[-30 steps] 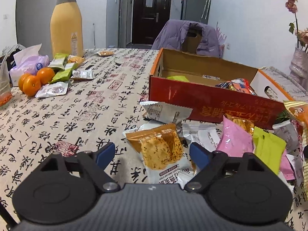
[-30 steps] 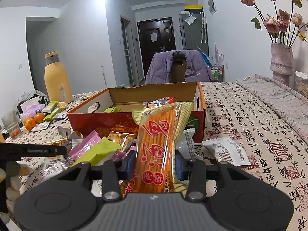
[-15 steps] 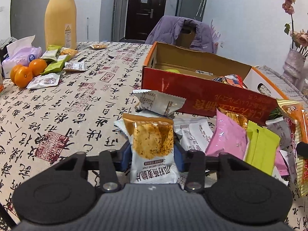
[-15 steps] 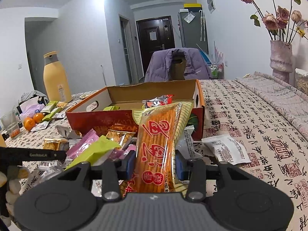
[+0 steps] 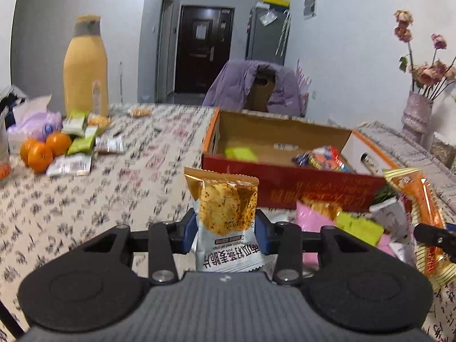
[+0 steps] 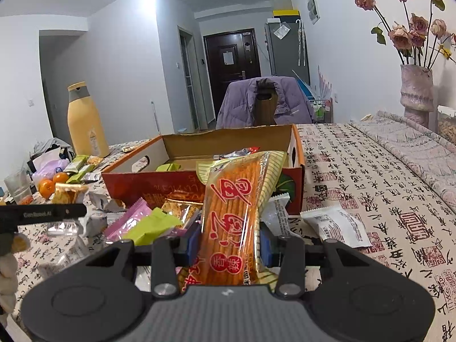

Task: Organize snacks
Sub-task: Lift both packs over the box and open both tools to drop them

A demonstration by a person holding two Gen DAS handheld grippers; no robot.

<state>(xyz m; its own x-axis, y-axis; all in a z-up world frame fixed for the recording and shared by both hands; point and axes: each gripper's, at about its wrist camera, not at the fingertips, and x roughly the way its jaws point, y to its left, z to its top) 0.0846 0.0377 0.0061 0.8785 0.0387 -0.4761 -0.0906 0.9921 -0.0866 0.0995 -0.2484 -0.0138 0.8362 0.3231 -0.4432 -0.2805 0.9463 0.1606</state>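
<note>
My left gripper (image 5: 225, 235) is shut on a cracker packet (image 5: 223, 208) with an orange top and white bottom, held upright above the table in front of the red cardboard box (image 5: 285, 183). My right gripper (image 6: 228, 242) is shut on a long orange spicy-stick packet (image 6: 236, 213), held up before the same box (image 6: 148, 183). The box holds a few snacks, among them a green packet (image 5: 240, 154) and a colourful one (image 5: 319, 158). A heap of loose packets (image 6: 148, 219) lies in front of the box.
A tall yellow bottle (image 5: 85, 68), oranges (image 5: 42, 149), tissues and more packets (image 5: 82, 139) sit at the table's left. A white packet (image 6: 336, 228) lies right of the box. A vase of roses (image 6: 416, 91) stands far right. A chair with a purple jacket (image 6: 265, 105) is behind.
My left gripper closed on the cracker packet and lifted it off the heap. The right gripper kept hold of the orange packet and barely moved.
</note>
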